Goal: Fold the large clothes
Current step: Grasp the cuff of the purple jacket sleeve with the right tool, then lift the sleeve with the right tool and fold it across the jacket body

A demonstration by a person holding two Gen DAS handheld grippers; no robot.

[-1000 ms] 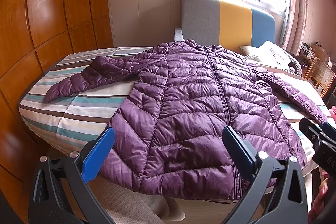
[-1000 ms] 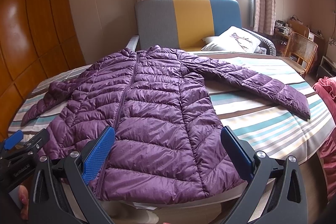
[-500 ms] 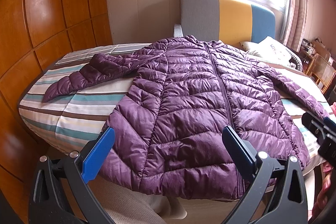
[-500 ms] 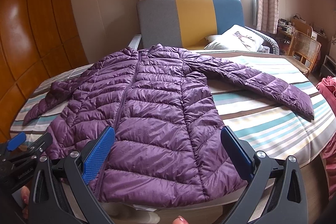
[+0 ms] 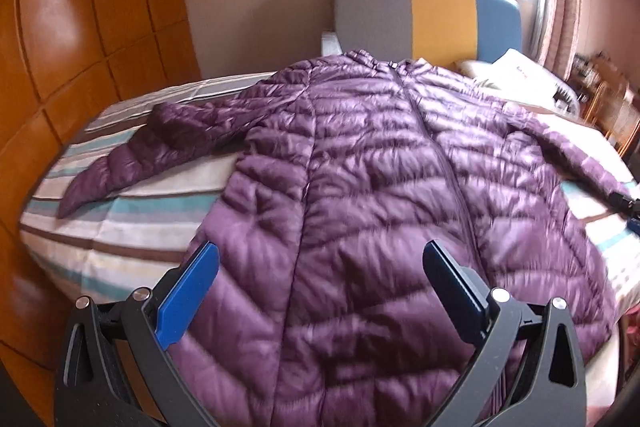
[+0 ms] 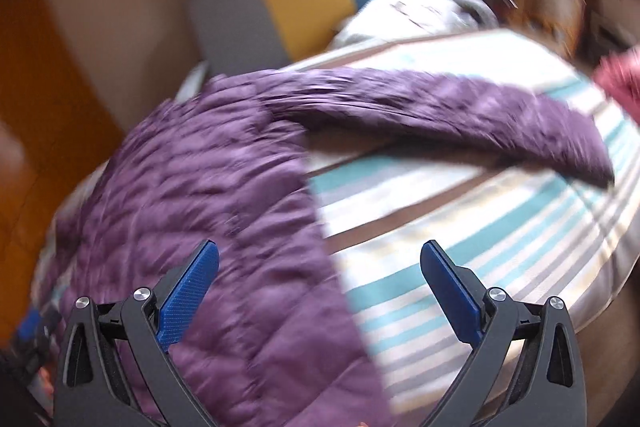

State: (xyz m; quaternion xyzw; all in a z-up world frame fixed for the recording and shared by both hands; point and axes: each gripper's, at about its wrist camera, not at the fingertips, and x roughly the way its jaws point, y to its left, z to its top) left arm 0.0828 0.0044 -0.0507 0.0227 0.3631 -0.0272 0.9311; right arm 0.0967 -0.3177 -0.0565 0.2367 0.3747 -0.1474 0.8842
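Jacket (image 5: pixel 360 187) on bed (image 5: pixel 132 227) looks light, puffy, slippery; both hand-held grippers (image 5: pixel 320 291) (image 6: pixel 320 287) gape empty; pinch near hem corners.

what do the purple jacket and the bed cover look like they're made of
Purple jacket: likely thin nylon or polyester shell with puffy fill, judging by the glossy sheen and stitched quilted rows. Striped bed cover: probably matte woven cotton; blur leaves the weave unclear.
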